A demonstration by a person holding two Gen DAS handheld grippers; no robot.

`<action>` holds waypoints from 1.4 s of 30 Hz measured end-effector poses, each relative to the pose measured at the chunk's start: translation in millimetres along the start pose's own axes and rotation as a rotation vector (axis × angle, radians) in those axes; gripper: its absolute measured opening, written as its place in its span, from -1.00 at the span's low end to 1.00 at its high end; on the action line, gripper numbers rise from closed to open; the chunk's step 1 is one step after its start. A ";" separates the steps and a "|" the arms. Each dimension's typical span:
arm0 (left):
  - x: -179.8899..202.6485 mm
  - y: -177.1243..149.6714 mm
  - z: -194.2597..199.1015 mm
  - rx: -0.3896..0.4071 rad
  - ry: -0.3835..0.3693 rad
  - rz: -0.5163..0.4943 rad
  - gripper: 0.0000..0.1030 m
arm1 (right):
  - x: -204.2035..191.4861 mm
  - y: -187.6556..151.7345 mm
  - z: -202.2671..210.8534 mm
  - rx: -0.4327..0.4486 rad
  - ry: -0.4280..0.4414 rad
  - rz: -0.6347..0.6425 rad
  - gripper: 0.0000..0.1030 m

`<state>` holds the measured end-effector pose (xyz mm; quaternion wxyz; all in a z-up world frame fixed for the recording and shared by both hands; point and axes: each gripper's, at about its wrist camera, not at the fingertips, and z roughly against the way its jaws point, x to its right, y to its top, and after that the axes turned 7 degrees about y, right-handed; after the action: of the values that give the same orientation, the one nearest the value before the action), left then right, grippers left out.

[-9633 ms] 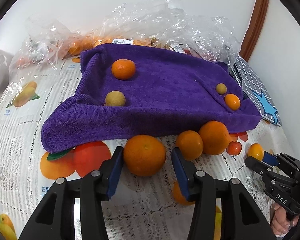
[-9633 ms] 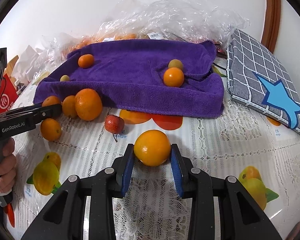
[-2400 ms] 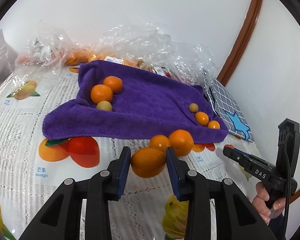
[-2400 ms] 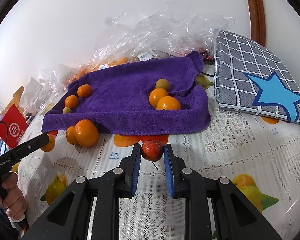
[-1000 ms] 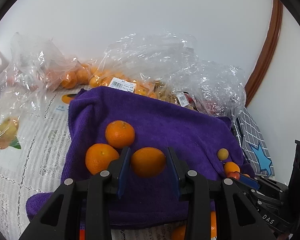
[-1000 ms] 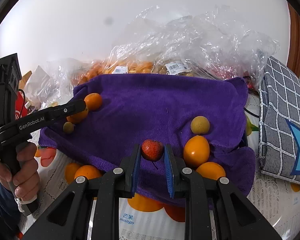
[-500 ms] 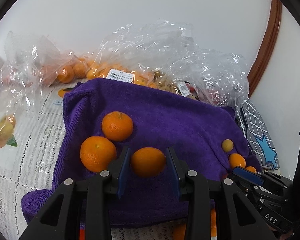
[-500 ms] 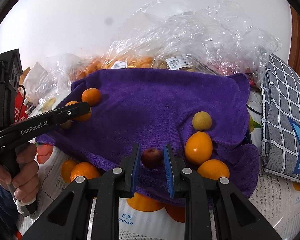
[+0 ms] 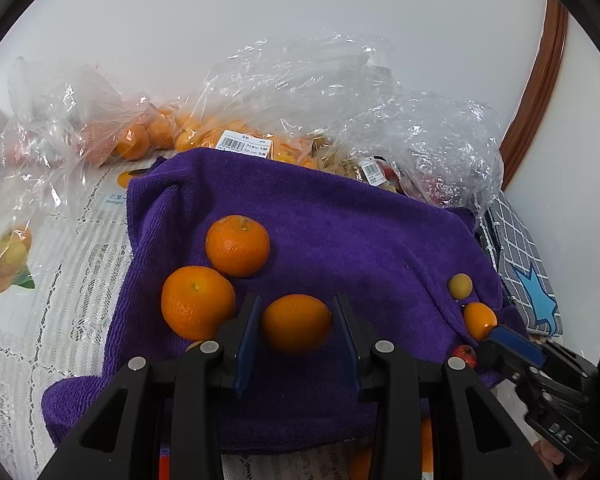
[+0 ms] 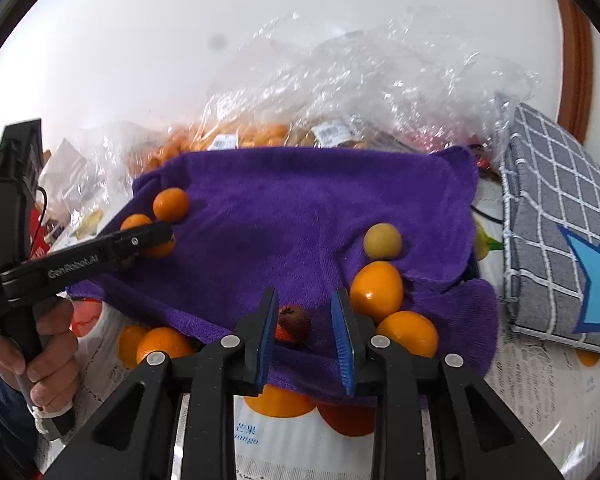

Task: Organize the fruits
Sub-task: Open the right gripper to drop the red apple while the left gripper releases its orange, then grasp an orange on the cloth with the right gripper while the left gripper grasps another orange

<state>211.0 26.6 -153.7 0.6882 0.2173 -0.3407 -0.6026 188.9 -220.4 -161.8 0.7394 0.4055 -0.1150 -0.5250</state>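
Note:
A purple towel point(image 9: 340, 240) lies on the table and also shows in the right wrist view point(image 10: 300, 208). My left gripper point(image 9: 296, 324) is shut on an orange point(image 9: 296, 323) low over the towel's left part, next to two oranges point(image 9: 198, 302) point(image 9: 238, 246). My right gripper point(image 10: 305, 330) is open, its jaws either side of a small red fruit point(image 10: 293, 324) resting on the towel's front edge. Two orange fruits point(image 10: 376, 290) point(image 10: 407, 334) and a yellow-green one point(image 10: 382, 241) lie just to its right.
Clear plastic bags point(image 9: 300, 92) of fruit stand behind the towel. A grey checked cushion point(image 10: 560, 240) with a blue star lies at right. Two oranges point(image 10: 162, 346) sit on the lace tablecloth point(image 9: 40, 320) in front of the towel.
My right gripper has opened and let the red fruit down on the towel. My left gripper has lowered a little with its orange.

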 end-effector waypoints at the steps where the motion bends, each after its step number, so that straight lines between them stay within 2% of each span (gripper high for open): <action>1: -0.1 -0.1 0.3 0.002 0.000 0.000 -0.33 | -1.1 -0.8 3.9 0.012 0.001 0.002 -0.34; 4: -0.2 -0.8 1.5 0.005 0.001 -0.002 -0.33 | -6.2 -3.5 14.8 0.041 0.003 0.009 -0.25; 6: 0.4 -1.4 3.9 0.013 0.005 -0.005 -0.22 | -9.7 -4.6 18.6 0.045 0.004 0.006 -0.22; 10: 0.3 -3.4 19.0 0.071 0.008 -0.014 -0.07 | -12.5 -8.4 26.7 0.047 0.017 -0.032 -0.22; 13: -3.8 -5.7 33.9 0.118 0.009 -0.005 -0.03 | -15.8 -12.6 33.5 0.045 0.042 -0.062 -0.22; 20: -22.9 -16.5 64.5 0.163 0.012 0.040 -0.03 | -37.9 -26.6 33.3 -0.026 0.133 -0.058 -0.16; 25: -41.1 -31.5 90.3 0.194 0.034 0.053 0.03 | -58.9 -34.9 20.4 -0.075 0.136 -0.018 -0.16; 31: -53.4 -41.6 98.5 0.172 0.041 0.069 0.03 | -65.3 -32.0 5.0 -0.086 0.121 -0.042 -0.16; 36: -48.4 -42.4 93.6 0.159 0.049 0.049 0.03 | -63.8 -28.6 -8.9 -0.103 0.110 -0.050 -0.21; 42: -42.2 -46.1 89.3 0.145 0.063 0.015 0.03 | -58.7 -33.9 8.6 -0.072 0.090 -0.035 -0.23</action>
<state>112.6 69.6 -135.1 0.6856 0.2830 -0.3634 -0.5638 135.9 -177.6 -165.7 0.7486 0.4039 -0.0556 -0.5228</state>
